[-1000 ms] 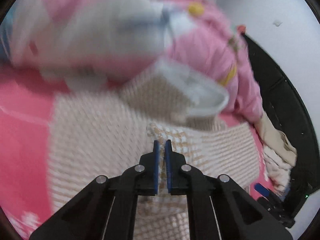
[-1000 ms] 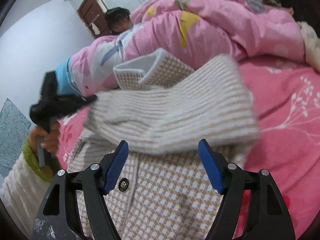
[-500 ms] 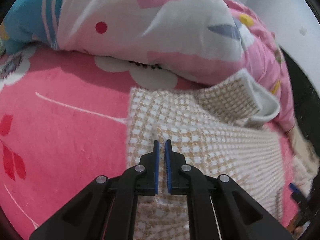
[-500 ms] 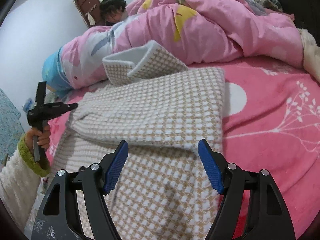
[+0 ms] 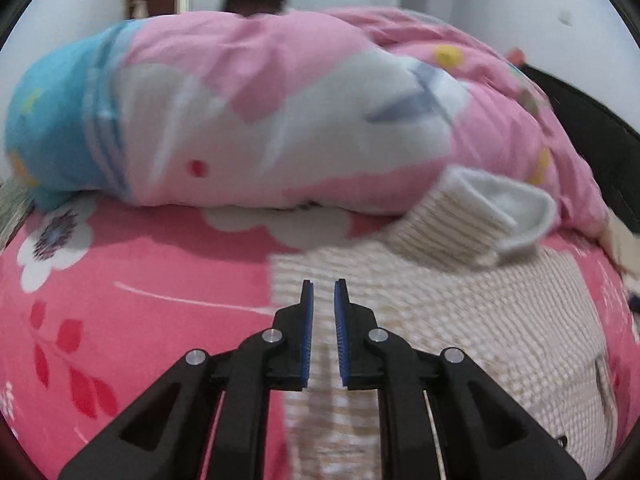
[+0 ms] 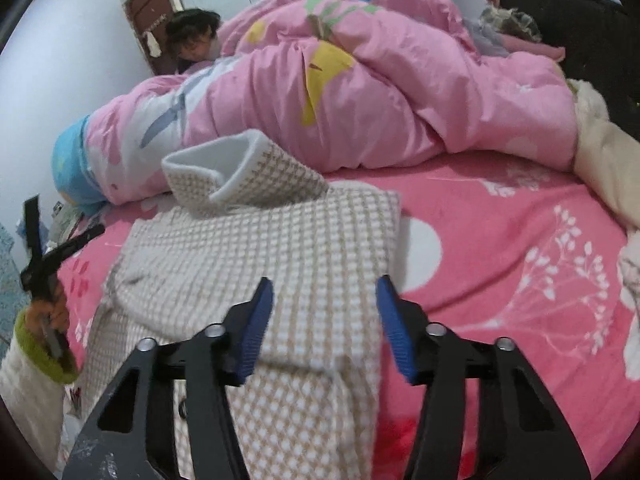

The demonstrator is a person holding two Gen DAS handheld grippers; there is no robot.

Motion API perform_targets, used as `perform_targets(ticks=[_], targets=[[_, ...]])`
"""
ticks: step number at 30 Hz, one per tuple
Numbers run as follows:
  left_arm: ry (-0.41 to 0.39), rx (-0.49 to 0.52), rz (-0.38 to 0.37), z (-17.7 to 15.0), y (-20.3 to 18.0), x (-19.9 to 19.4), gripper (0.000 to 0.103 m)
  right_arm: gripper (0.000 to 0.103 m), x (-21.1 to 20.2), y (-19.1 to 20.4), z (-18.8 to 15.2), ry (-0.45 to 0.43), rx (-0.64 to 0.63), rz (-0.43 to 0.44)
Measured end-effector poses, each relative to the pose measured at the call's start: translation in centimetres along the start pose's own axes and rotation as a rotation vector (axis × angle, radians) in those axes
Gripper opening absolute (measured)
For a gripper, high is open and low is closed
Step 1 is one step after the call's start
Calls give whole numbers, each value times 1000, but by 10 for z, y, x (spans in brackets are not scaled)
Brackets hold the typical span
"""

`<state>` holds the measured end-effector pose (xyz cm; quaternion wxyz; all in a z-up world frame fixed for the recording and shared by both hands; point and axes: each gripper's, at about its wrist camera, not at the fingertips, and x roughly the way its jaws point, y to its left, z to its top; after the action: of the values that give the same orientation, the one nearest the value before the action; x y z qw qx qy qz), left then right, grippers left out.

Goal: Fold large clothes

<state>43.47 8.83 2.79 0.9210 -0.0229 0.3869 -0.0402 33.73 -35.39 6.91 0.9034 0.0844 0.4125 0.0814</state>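
A beige-and-white checked coat (image 5: 460,320) lies spread on the pink bedsheet (image 5: 140,280), its white-lined collar (image 5: 492,216) standing up at the far end. My left gripper (image 5: 323,292) hovers over the coat's left edge. Its jaws are opening, with a narrow gap and no cloth pinched. In the right wrist view the coat (image 6: 260,248) has a folded-over flap. My right gripper (image 6: 324,292) hangs above that flap's near edge, jaws closing, pads not pressing the cloth. The left gripper (image 6: 44,256) shows at the far left, held in a hand.
A bulky pink quilt (image 6: 400,92) lies across the bed just behind the collar (image 6: 240,168). A person (image 6: 192,36) is behind it near a brown door. A cream garment (image 6: 604,160) lies at the right, below a black headboard (image 6: 580,12). Bare sheet (image 6: 500,240) lies right of the coat.
The flap that was in the air now lies folded over the coat. My left gripper let go of the edge and drew back left. My right jaws have narrowed.
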Motion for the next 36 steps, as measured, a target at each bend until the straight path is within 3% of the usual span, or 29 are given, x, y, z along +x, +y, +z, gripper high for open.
perform_targets(ticks=[3,6,8,13,16,19,21,22,24,28,31,32,34,36], targets=[[115,84,-24,-13,-31,27,10,37,40,6,13,78,25,26],[197,139,72,-31,-41,57,11,33,95,5,10,142,-20,-103],[168,129,54,-36,-37,57,11,33,122,-5,2,181,-1,-101],[169,133,28,-36,-29,53,11,33,106,2,10,199,7,-132],[139,170,38,-28,-33,46,12,35,92,20,27,148,-12,-103],[89,193,48,-13,-46,40,19,41,102,32,44,113,-14,-93],[106,181,55,-8,-52,49,23,47,123,34,52,114,-7,-119],[127,185,73,-9,-53,58,26,50,144,34,51,138,-21,-184],[199,214,137,-19,-56,80,31,50,174,31,42,186,-30,-230],[156,223,118,-21,-52,58,32,51,141,49,43,157,-57,-261],[90,243,55,-26,-56,17,34,59,85,73,25,85,-102,-129],[75,260,22,-32,-62,4,39,64,70,87,15,73,-147,-96],[97,284,7,-49,-75,-1,46,69,65,111,-6,84,-230,-88],[182,312,53,-69,-87,18,47,69,92,122,-23,164,-275,-144]])
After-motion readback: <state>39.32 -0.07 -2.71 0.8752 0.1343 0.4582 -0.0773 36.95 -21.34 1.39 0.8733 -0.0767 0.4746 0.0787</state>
